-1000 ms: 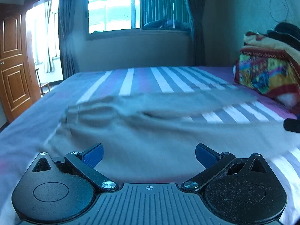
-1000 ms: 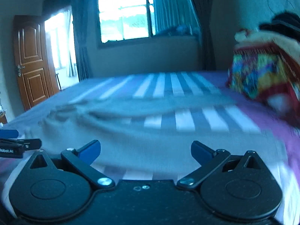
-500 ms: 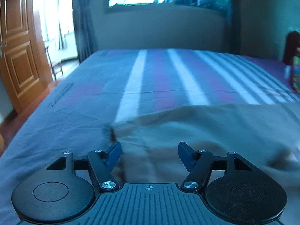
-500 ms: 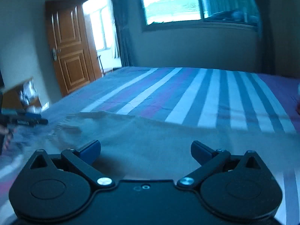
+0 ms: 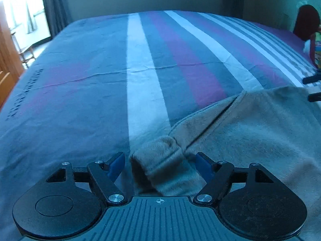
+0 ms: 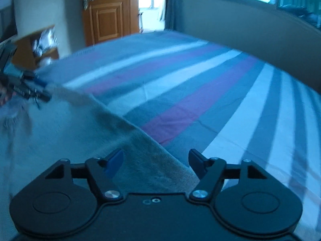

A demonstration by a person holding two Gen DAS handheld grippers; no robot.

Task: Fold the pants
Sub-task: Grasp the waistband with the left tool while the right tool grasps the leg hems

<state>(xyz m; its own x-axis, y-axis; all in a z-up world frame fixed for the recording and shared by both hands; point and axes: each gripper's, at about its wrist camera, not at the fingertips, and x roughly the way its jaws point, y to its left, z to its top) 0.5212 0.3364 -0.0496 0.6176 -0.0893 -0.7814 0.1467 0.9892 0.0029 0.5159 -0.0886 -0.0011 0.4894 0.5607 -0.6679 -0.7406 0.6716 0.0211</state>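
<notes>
Fuzzy grey-tan pants (image 5: 250,132) lie on the bed (image 5: 100,80), a smooth cotton sheet in broad white, grey and purple stripes. The left gripper (image 5: 159,165) is right over the ribbed, rolled waistband corner (image 5: 158,156); its jaws have just been opening a touch and stand apart, blue pads either side of the cloth, not pressing. The right gripper (image 6: 155,161) straddles the soft, napped straight edge (image 6: 160,160); its jaws have just been closing, with gaps beside the fabric.
</notes>
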